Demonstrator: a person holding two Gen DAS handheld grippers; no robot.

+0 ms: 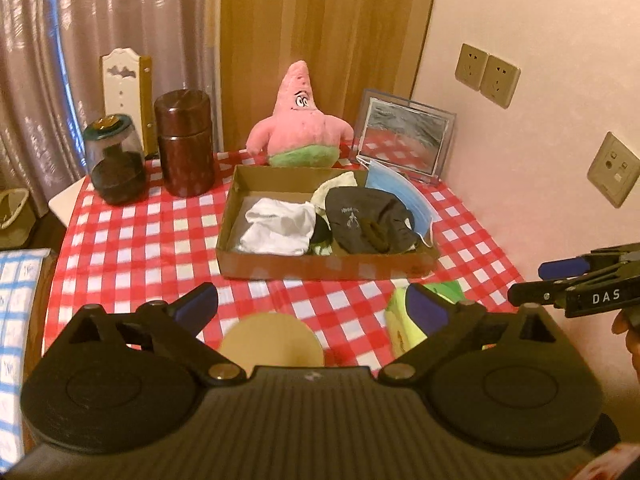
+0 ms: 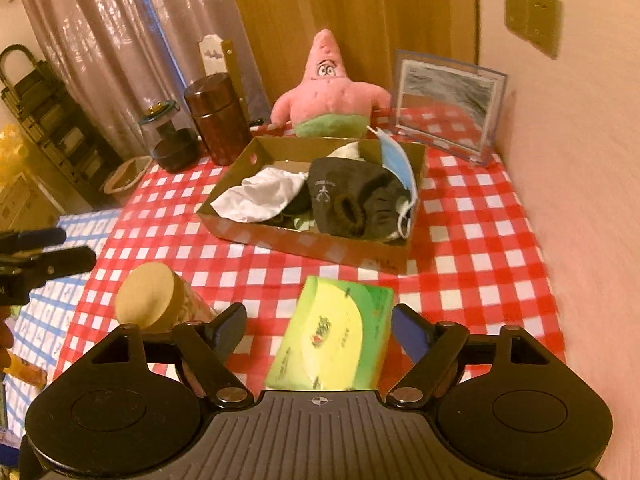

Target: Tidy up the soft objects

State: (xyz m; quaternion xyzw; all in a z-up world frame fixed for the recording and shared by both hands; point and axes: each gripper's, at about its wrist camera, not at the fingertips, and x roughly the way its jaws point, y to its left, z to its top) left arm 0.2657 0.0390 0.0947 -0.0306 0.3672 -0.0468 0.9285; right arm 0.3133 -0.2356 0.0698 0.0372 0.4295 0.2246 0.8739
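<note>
A brown cardboard tray (image 1: 320, 270) (image 2: 304, 240) sits mid-table. It holds a white cloth (image 1: 280, 226) (image 2: 260, 196), a dark cap (image 1: 368, 216) (image 2: 352, 196) with a brown hair tie (image 2: 350, 210) on it, and a blue face mask (image 1: 404, 196) (image 2: 400, 168) draped over its right rim. A pink star plush (image 1: 302, 128) (image 2: 330, 96) sits behind the tray. My left gripper (image 1: 312, 308) is open and empty, short of the tray. My right gripper (image 2: 320, 330) is open, jaws either side of a green tissue pack (image 2: 334, 344) (image 1: 404, 320), not touching it.
A round tan lid on a jar (image 1: 272, 344) (image 2: 150, 300) stands near the front edge. A brown canister (image 1: 184, 144) (image 2: 218, 118) and a glass jar (image 1: 114, 160) stand back left. A framed picture (image 1: 404, 136) (image 2: 448, 104) leans against the wall at the back right.
</note>
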